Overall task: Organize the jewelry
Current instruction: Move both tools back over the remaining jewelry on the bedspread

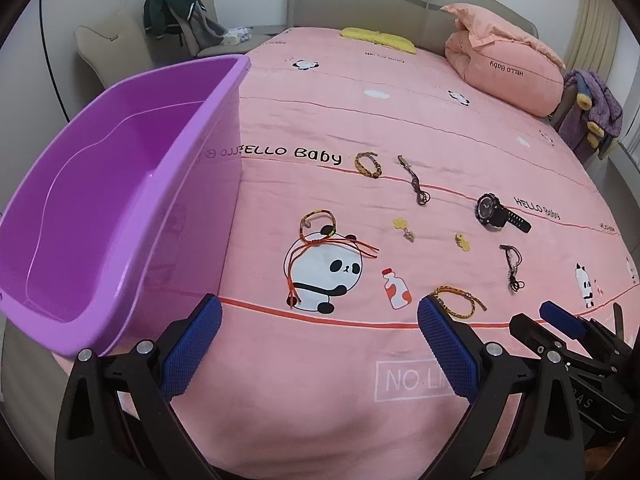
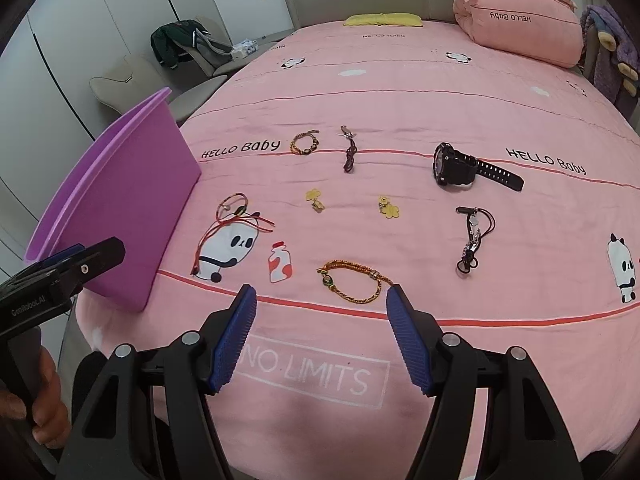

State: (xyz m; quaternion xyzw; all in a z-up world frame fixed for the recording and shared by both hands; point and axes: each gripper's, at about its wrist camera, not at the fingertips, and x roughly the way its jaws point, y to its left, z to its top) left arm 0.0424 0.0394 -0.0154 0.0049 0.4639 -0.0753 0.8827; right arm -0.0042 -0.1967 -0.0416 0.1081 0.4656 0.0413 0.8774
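Several jewelry pieces lie on the pink bed sheet (image 2: 400, 100). A gold braided bracelet (image 2: 352, 282) lies just ahead of my open, empty right gripper (image 2: 322, 300). A black watch (image 2: 460, 166), a dark charm strap (image 2: 472, 240), two yellow flower earrings (image 2: 316, 199), a red string bracelet (image 2: 236, 216), a brown braided bracelet (image 2: 304, 143) and a dark cord (image 2: 350, 154) lie farther out. My left gripper (image 1: 320, 312) is open and empty, near the empty purple bin (image 1: 100, 208). The red string bracelet (image 1: 320, 236) lies ahead of it.
A folded pink quilt (image 1: 504, 60) and yellow pillow (image 1: 378, 38) sit at the headboard. Chairs with clothes (image 1: 176, 12) stand left of the bed. A purple garment (image 1: 592, 112) hangs at the right. The right gripper (image 1: 560, 320) shows in the left wrist view.
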